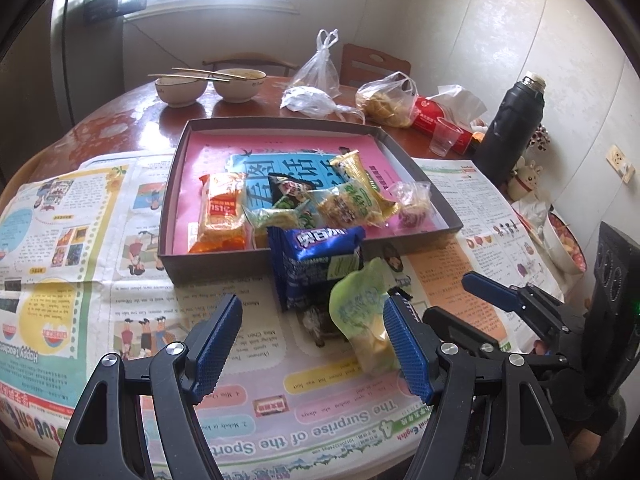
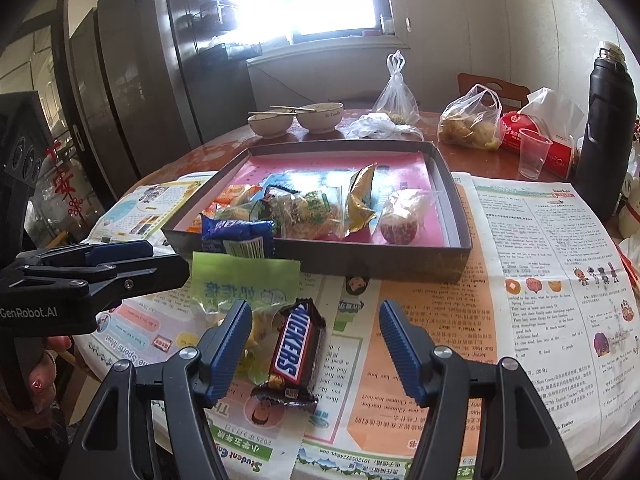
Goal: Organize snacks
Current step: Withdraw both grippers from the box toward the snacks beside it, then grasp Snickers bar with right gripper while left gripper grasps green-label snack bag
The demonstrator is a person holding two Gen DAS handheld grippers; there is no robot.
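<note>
A dark tray (image 1: 224, 270) lined with a pink book holds several snack packets. A blue biscuit packet (image 1: 316, 260) leans on its front wall. On the newspaper in front lie a light green packet (image 1: 356, 308) and a Snickers bar (image 2: 296, 344). My left gripper (image 1: 314, 320) is open, hanging over the green packet, which lies near its right pad. My right gripper (image 2: 314, 322) is open with the Snickers bar lying between its fingers, pads apart from it. In the left wrist view the bar is mostly hidden under the green packet.
Newspaper (image 2: 520, 280) covers the near half of the round wooden table. Behind the tray (image 2: 380, 258) stand two bowls (image 1: 208, 84) with chopsticks, plastic bags (image 1: 320, 80), a red tissue pack (image 2: 536, 136), a clear cup (image 2: 532, 152) and a black flask (image 2: 608, 120). A chair stands behind.
</note>
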